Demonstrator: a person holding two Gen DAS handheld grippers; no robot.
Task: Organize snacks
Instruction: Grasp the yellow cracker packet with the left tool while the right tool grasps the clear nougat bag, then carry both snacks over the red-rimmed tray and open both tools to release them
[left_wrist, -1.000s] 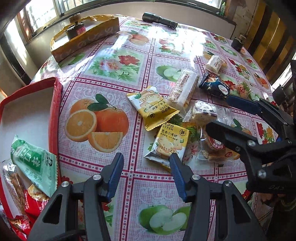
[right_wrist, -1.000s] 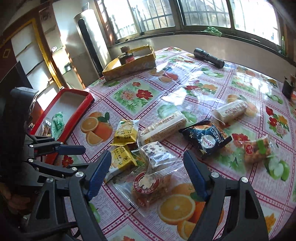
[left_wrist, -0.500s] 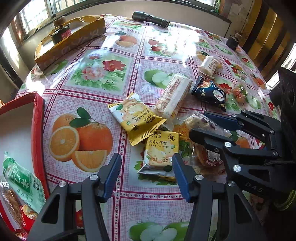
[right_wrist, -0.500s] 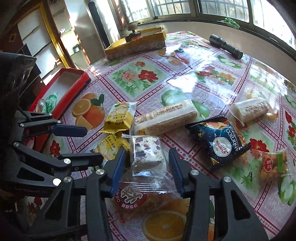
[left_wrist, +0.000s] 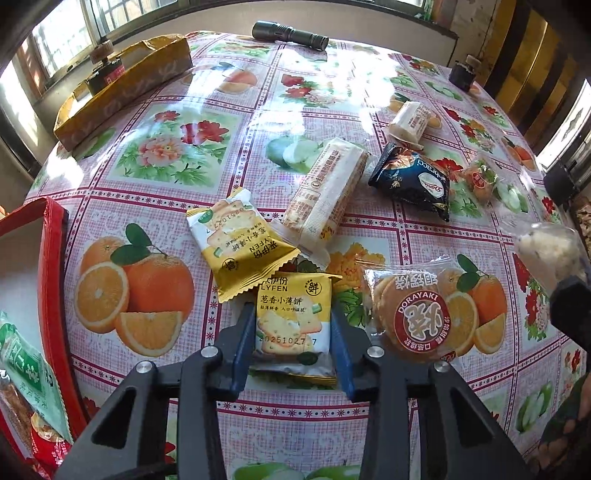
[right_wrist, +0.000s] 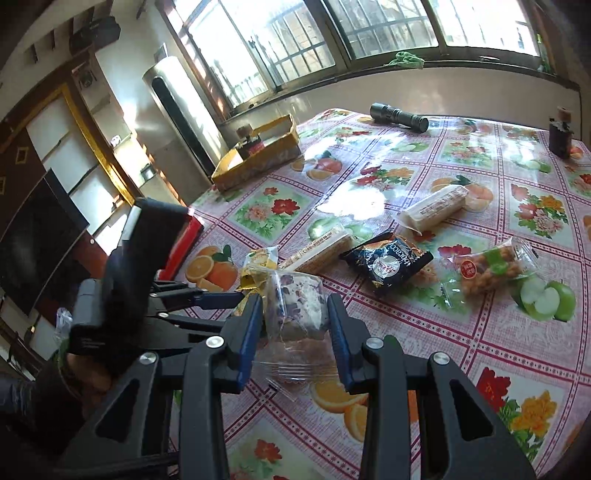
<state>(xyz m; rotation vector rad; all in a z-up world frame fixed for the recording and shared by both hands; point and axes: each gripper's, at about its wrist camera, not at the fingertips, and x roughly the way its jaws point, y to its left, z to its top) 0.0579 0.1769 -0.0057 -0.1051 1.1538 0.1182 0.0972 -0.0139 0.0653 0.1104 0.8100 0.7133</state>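
Cracker packet (left_wrist: 291, 325) lies flat on the table (left_wrist: 166, 206) between the left hand-held gripper's (left_wrist: 291, 347) just-closing pads, long axis pointing away; the tray (left_wrist: 55, 266) sits to its left. The right hand-held gripper (right_wrist: 295, 328) clamps a nougat packet (right_wrist: 295, 306), lifted.

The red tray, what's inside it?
In the red tray, at the left wrist view's left edge, lie a green packet and, partly under it, a red packet and a clear one with brown snacks. The frame edge hides the rest.
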